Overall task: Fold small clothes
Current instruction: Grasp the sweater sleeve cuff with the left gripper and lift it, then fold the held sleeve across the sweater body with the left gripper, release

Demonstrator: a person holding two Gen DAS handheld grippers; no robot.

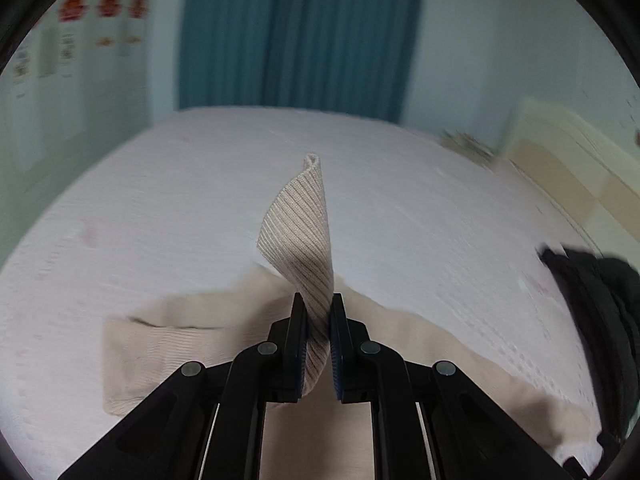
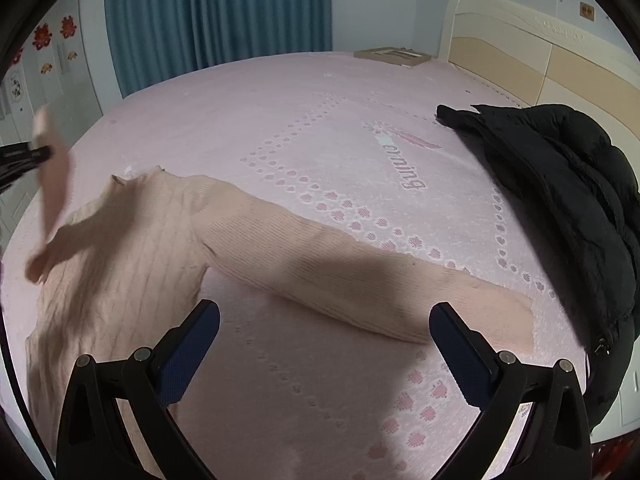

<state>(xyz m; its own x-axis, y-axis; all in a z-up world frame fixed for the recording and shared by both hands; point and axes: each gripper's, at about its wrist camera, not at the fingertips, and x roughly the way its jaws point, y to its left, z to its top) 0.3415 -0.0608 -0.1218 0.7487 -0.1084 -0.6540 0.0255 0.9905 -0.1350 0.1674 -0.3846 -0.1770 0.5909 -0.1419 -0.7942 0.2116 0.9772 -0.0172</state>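
A beige ribbed sweater [image 2: 132, 248] lies spread on the pink bed. My left gripper [image 1: 319, 312] is shut on the cuff of one sleeve [image 1: 300, 232] and holds it up above the bed; the cuff stands upright past the fingers. In the right wrist view the left gripper [image 2: 38, 154] shows at the far left with that sleeve [image 2: 56, 196] lifted. My right gripper [image 2: 324, 320] is open and empty, low over the bed, just in front of the other sleeve [image 2: 360, 276], which lies stretched out to the right.
A black padded jacket [image 2: 568, 184] is piled at the bed's right side, also in the left wrist view [image 1: 600, 320]. A flat box [image 2: 394, 55] lies at the bed's far end by the cream headboard [image 2: 520, 40]. Blue curtain [image 2: 216, 12] behind.
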